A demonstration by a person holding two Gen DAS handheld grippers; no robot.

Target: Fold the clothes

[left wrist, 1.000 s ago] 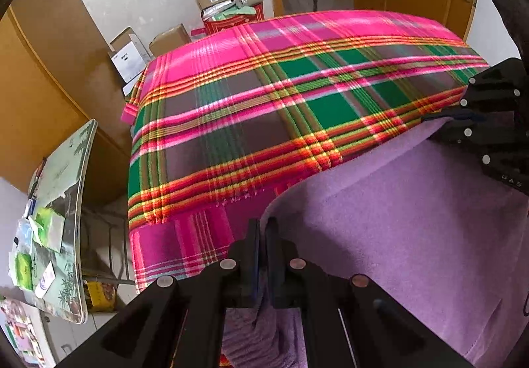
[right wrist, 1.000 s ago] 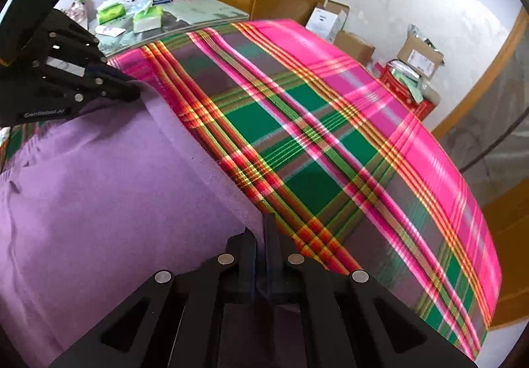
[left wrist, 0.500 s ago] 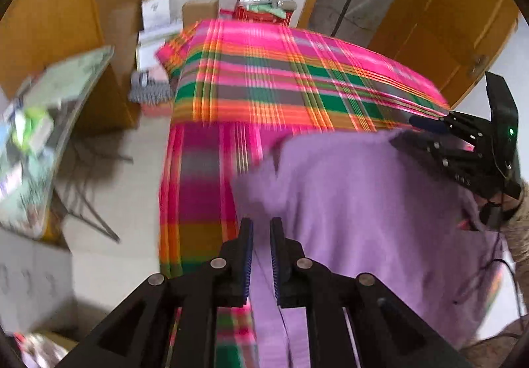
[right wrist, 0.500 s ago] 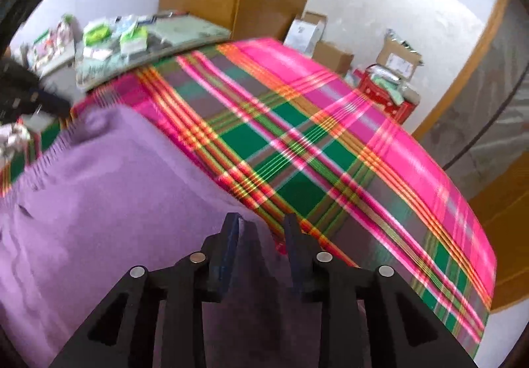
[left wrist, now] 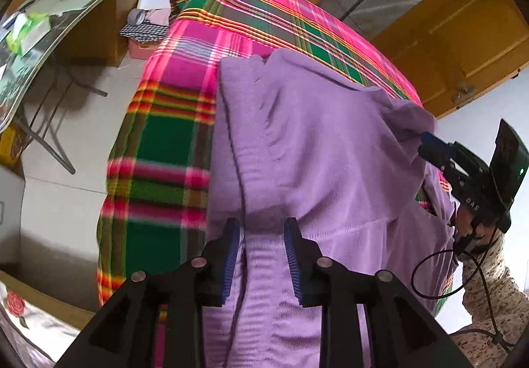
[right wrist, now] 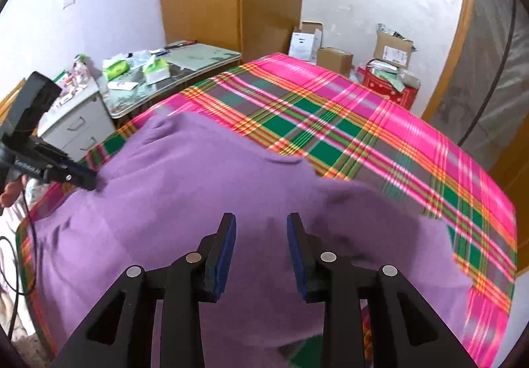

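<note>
Purple garment [left wrist: 314, 143] spread on the plaid bedspread [right wrist: 363, 123].
Left gripper [left wrist: 261, 242] opening, right gripper [right wrist: 261, 236] parted, both gripping nothing; their white lettering is unreadable.

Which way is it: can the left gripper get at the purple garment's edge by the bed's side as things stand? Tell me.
Probably yes. The left gripper hangs right over the purple garment on the plaid bedcover, its jaws opening with cloth beneath them and nothing between. The right gripper is off at the far side.

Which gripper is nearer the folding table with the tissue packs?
Left. The left gripper is at the purple garment's edge facing the folding table; the right gripper hovers over its opposite side.
</note>
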